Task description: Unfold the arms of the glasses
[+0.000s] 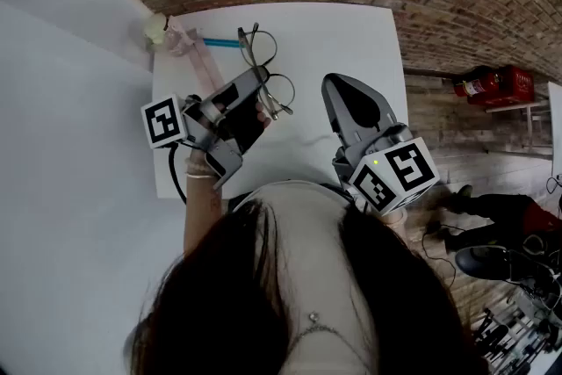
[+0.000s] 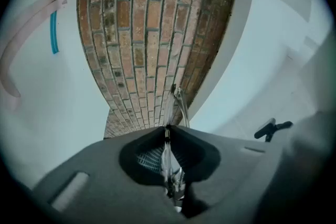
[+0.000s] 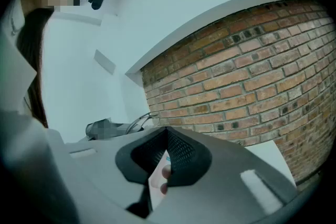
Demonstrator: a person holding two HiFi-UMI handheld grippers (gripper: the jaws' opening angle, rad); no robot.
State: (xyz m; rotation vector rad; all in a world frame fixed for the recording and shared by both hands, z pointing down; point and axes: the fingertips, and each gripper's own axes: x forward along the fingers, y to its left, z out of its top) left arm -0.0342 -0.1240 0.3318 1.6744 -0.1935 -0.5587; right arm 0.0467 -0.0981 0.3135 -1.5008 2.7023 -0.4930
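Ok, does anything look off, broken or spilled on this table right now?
Nothing stands out. The left tool is shut on the glasses, which look intact, over the white table. The right tool is shut and empty beside them. Nothing looks spilled.

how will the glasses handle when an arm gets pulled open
Probably light and springy: the glasses have a thin wire frame. Likely to twist or bend, since the left claw pinches just one edge.

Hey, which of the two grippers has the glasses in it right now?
The left gripper: its jaws are shut on the glasses. The right gripper is shut too, but on nothing.
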